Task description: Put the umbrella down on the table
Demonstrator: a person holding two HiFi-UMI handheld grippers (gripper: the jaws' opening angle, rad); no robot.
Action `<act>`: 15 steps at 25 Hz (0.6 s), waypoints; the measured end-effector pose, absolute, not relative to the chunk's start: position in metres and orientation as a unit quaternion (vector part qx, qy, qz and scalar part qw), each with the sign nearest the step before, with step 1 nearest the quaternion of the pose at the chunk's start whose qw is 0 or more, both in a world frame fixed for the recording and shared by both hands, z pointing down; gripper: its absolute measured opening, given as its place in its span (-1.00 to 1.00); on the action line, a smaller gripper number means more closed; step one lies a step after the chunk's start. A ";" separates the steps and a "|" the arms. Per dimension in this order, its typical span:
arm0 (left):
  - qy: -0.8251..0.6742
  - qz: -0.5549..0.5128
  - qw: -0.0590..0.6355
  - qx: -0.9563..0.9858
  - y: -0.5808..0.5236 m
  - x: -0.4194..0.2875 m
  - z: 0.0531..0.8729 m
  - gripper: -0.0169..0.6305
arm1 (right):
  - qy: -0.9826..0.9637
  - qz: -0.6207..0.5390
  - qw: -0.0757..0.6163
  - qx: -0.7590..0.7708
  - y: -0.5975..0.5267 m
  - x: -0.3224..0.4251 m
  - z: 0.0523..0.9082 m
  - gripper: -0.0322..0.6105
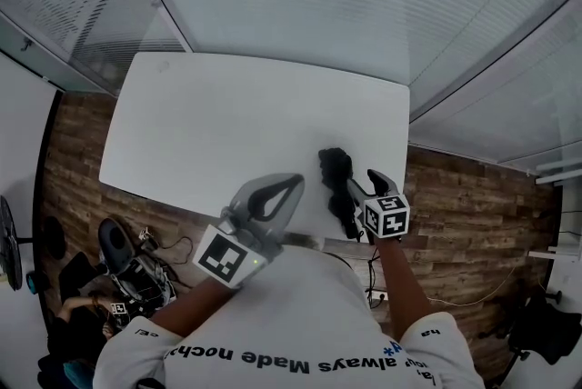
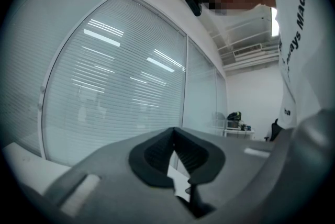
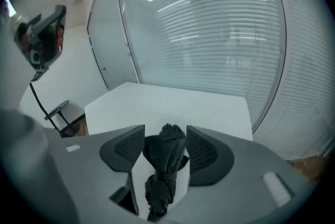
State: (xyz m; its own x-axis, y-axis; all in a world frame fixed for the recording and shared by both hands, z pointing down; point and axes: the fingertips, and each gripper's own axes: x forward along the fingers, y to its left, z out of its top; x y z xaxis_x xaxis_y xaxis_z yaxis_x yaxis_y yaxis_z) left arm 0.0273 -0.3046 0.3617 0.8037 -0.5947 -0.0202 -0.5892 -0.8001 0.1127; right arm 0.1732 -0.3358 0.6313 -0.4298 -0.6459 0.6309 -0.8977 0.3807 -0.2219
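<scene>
Now the folded black fabric umbrella point(image 1: 337, 178) lies on the white rectangular counter point(image 1: 227, 119), just right of frame centre. The right tool point(image 3: 165, 134) stands spread apart over it. The left tool point(image 2: 173, 133) is closed, empty.

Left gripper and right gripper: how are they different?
The left gripper has its jaws meeting at the tips; the right gripper has them apart. Nothing sits in the left gripper; the folded black umbrella shows between the right gripper's jaws. Both are grey with black pads.
</scene>
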 end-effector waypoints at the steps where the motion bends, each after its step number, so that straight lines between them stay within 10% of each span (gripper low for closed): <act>1: -0.311 -0.028 0.050 0.949 -0.305 0.028 0.362 -0.94 | -0.806 0.264 0.214 0.485 -0.337 0.173 0.614 -0.13; 15: -0.307 -0.028 0.046 0.950 -0.307 0.033 0.358 -0.94 | -0.864 0.028 0.074 0.497 -0.294 0.138 0.385 -0.39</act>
